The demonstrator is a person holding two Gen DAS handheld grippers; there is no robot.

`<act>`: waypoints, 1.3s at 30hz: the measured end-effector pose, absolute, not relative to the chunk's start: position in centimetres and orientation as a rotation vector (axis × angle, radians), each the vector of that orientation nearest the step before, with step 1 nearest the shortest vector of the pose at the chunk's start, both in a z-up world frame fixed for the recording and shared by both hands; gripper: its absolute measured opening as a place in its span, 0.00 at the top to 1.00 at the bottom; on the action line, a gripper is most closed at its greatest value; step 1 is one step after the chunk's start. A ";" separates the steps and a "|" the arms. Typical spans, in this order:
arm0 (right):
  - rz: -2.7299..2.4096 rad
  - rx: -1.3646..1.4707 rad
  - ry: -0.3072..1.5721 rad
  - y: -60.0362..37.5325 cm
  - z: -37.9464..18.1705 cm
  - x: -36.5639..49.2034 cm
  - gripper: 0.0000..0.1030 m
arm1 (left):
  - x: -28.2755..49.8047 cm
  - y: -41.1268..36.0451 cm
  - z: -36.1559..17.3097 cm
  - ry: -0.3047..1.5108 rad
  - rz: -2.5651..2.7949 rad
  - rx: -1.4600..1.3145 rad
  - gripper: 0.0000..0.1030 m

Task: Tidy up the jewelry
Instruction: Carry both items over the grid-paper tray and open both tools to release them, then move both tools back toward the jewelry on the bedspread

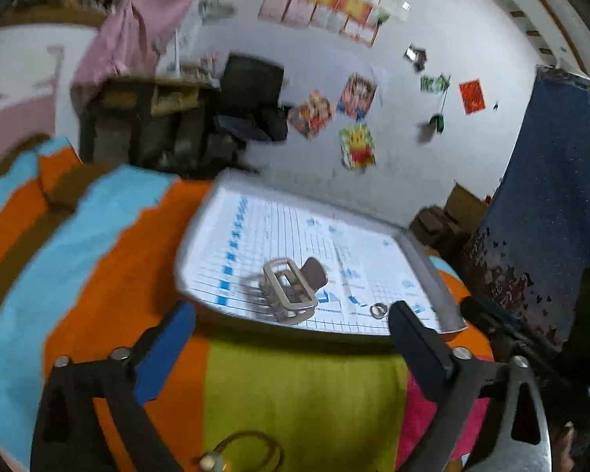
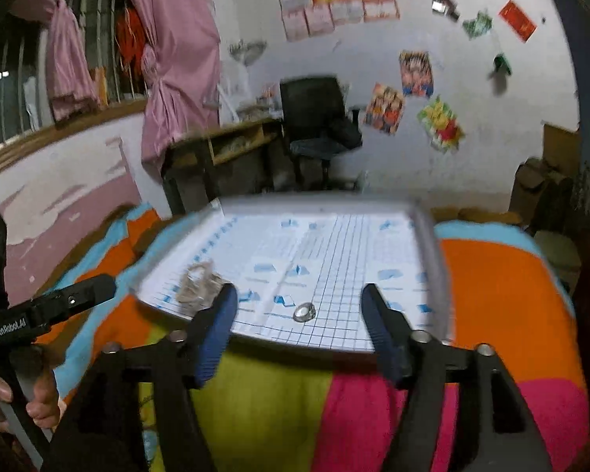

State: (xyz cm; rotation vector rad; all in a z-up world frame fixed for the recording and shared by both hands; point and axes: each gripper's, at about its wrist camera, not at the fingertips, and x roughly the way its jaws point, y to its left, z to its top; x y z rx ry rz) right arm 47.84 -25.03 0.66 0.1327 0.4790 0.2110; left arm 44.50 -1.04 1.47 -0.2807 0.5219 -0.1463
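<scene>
Ring (image 2: pixel 304 312): lies flat on the gridded tray (image 2: pixel 428 236), near its front edge, on the bed's striped blanket (image 2: pixel 503 295).
Right gripper (image 2: pixel 299 318): jaws wide, empty; ring sits almost centred between them, just ahead.
Left gripper (image 1: pixel 293 328): jaws wide, empty; ring lies beside its right finger, off-centre.
Hair claw (image 1: pixel 289 289): on the tray, left of the ring, long axis slanting toward the tray's front.
Judgement: right gripper is better aligned for the ring.

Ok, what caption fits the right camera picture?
Open right gripper faces a small silver ring on a white gridded tray.
</scene>
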 end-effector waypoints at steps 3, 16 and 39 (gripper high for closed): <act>0.204 0.130 0.430 -25.4 2.7 44.0 0.32 | 40.6 -0.7 3.3 0.456 -0.122 -0.246 0.00; 0.185 0.147 0.266 -26.8 6.5 26.5 0.09 | 24.3 -1.1 5.9 0.294 -0.054 -0.135 0.00; 0.098 0.139 0.313 -25.3 0.9 7.6 0.04 | 7.7 0.8 0.8 0.395 -0.057 -0.131 0.00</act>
